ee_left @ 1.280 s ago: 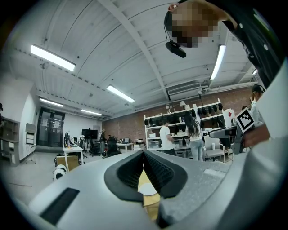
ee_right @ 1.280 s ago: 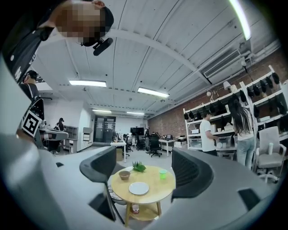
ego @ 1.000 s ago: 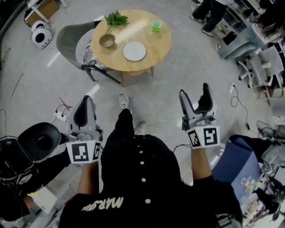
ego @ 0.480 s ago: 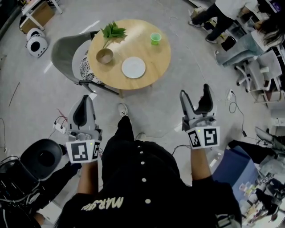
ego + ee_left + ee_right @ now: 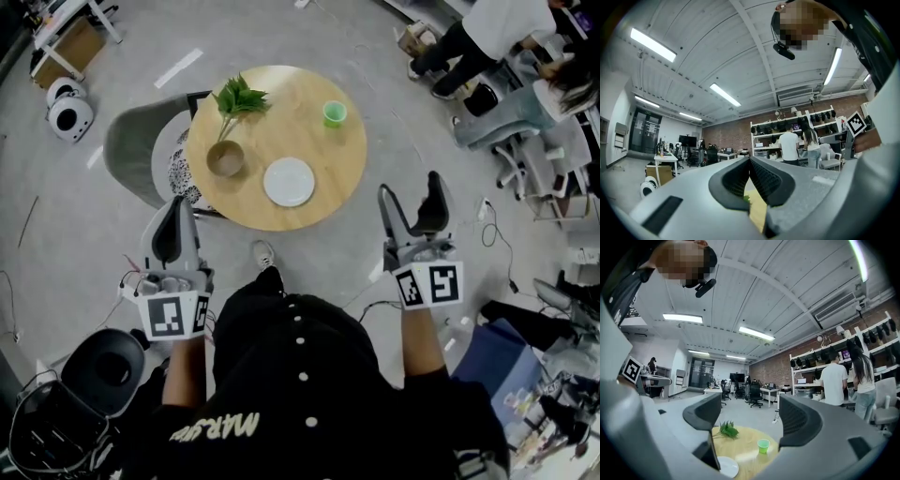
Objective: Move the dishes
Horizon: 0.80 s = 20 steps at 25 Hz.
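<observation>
The left tool (image 5: pixel 750 161), jaws clenched on nothing, and the right tool (image 5: pixel 750 416), jaws spread wide and equally empty, are held level on either side of the wearer's body, both aimed at a round wooden bench (image 5: pixel 323 159) just ahead. The carry looks like readiness rather than work: neither tool touches anything. The right one seems set to take a rim, while the left would have to part its jaws first

The dishes to be moved all sit on the bench, out of reach of both tools. A white plate (image 5: pixel 289 181) lies nearest the wearer, a brown bowl (image 5: pixel 225 158) beside it to the left, and a small green cup (image 5: pixel 334 113) stands apart near the far edge. A leafy sprig (image 5: pixel 239 97) lies behind the bowl

One shoe (image 5: pixel 263 253) shows on the grey floor close to the bench's near edge. A grey chair (image 5: pixel 131 150) is tucked against its left side. By this reading the task has not begun; the plate, closest and flat, looks the likeliest first pick
</observation>
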Each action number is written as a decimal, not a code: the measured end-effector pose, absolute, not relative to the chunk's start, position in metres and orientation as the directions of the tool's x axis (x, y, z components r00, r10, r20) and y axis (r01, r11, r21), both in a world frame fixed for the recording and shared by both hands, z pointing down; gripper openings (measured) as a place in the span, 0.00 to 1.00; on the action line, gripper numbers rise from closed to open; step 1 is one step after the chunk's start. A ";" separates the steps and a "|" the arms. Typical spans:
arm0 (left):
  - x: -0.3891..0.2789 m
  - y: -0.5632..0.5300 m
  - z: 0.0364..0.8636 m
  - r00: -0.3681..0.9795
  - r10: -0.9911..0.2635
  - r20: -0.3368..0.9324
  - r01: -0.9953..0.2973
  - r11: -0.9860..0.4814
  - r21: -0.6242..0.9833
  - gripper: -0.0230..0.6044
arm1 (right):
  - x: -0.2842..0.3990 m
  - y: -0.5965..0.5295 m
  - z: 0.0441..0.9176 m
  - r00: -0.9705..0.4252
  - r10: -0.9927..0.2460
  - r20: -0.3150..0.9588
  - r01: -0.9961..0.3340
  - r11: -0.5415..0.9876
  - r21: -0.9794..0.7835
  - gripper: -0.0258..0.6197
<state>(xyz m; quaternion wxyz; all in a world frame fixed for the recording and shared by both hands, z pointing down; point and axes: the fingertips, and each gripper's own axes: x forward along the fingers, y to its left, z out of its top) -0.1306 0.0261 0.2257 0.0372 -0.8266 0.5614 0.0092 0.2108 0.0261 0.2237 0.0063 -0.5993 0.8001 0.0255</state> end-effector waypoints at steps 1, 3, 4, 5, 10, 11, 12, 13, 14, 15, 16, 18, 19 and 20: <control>-0.134 0.015 0.224 0.373 -0.926 -0.061 -0.928 -0.370 -0.052 0.04 | 0.208 0.016 0.222 -0.278 -0.960 -0.042 -0.960 0.277 0.035 0.62; -0.141 -0.007 0.221 0.377 -0.924 -0.069 -0.926 -0.374 -0.053 0.04 | 0.201 -0.004 0.220 -0.271 -0.962 -0.045 -0.962 0.269 0.038 0.62; -0.145 -0.018 0.220 0.379 -0.923 -0.073 -0.925 -0.376 -0.053 0.04 | 0.197 -0.014 0.220 -0.268 -0.962 -0.045 -0.963 0.266 0.040 0.62; -0.149 -0.029 0.219 0.381 -0.922 -0.075 -0.924 -0.377 -0.053 0.04 | 0.194 -0.024 0.220 -0.266 -0.963 -0.044 -0.964 0.264 0.041 0.62; -0.162 -0.068 0.223 0.400 -0.914 -0.067 -0.916 -0.398 -0.046 0.04 | 0.175 -0.069 0.224 -0.278 -0.960 -0.022 -0.961 0.277 0.021 0.62; -0.164 -0.073 0.225 0.403 -0.913 -0.062 -0.915 -0.401 -0.045 0.04 | 0.171 -0.075 0.226 -0.282 -0.959 -0.015 -0.959 0.282 0.019 0.62; -0.165 -0.079 0.227 0.405 -0.912 -0.055 -0.914 -0.403 -0.043 0.04 | 0.168 -0.082 0.228 -0.287 -0.958 -0.006 -0.958 0.287 0.017 0.62; -0.166 -0.083 0.230 0.406 -0.913 -0.047 -0.914 -0.405 -0.040 0.04 | 0.165 -0.088 0.231 -0.294 -0.956 0.005 -0.956 0.294 0.015 0.62; -0.166 -0.088 0.233 0.406 -0.913 -0.038 -0.914 -0.405 -0.035 0.04 | 0.162 -0.093 0.235 -0.301 -0.953 0.019 -0.953 0.301 0.014 0.62; -0.165 -0.092 0.237 0.405 -0.914 -0.028 -0.914 -0.404 -0.029 0.04 | 0.161 -0.099 0.238 -0.309 -0.950 0.034 -0.951 0.310 0.014 0.62; -0.163 -0.095 0.241 0.402 -0.915 -0.020 -0.915 -0.402 -0.025 0.04 | 0.160 -0.105 0.243 -0.318 -0.947 0.048 -0.948 0.319 0.013 0.61; -0.159 -0.103 0.246 0.395 -0.918 -0.015 -0.918 -0.395 -0.022 0.04 | 0.159 -0.119 0.250 -0.337 -0.939 0.067 -0.941 0.338 0.007 0.62; -0.158 -0.108 0.248 0.389 -0.921 -0.016 -0.921 -0.389 -0.025 0.04 | 0.158 -0.126 0.253 -0.347 -0.935 0.072 -0.937 0.348 0.002 0.61; -0.156 -0.113 0.249 0.381 -0.925 -0.017 -0.925 -0.380 -0.026 0.04 | 0.158 -0.134 0.256 -0.357 -0.931 0.077 -0.934 0.358 -0.003 0.61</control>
